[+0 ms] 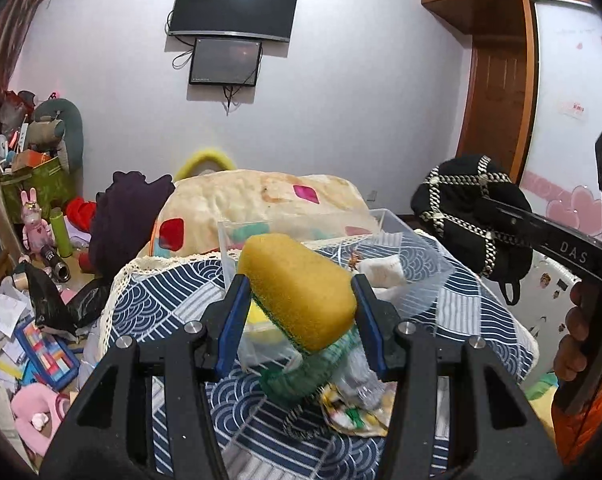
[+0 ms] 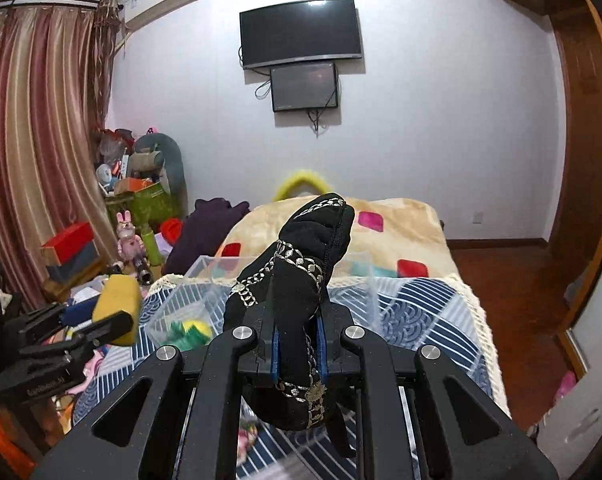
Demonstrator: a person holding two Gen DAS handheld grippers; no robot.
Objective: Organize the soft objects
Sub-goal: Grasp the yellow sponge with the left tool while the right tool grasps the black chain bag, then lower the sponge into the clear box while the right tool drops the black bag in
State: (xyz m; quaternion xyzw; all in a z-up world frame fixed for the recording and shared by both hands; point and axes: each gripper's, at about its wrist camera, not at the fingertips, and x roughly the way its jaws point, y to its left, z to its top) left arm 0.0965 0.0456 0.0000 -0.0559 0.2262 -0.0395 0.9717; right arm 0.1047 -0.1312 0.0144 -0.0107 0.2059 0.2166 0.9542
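My left gripper [image 1: 299,304] is shut on a yellow sponge with a green scrub layer [image 1: 301,292], held above the bed near a clear plastic box [image 1: 413,248]. The sponge also shows in the right wrist view [image 2: 117,308]. My right gripper [image 2: 297,344] is shut on a black fabric pouch with silver trim [image 2: 301,276], raised over the box [image 2: 189,304]. The pouch also shows in the left wrist view [image 1: 469,224], off to the right. Inside the box lie a green and yellow item [image 2: 191,330] and a white soft piece [image 1: 383,272].
The bed carries a blue wave-patterned cloth [image 1: 173,292] and a cream blanket [image 1: 261,196]. A purple garment [image 1: 129,216] lies at its left edge. Toys, boxes and papers [image 1: 33,320] crowd the floor at left. A patterned cloth [image 1: 357,412] lies under my left gripper.
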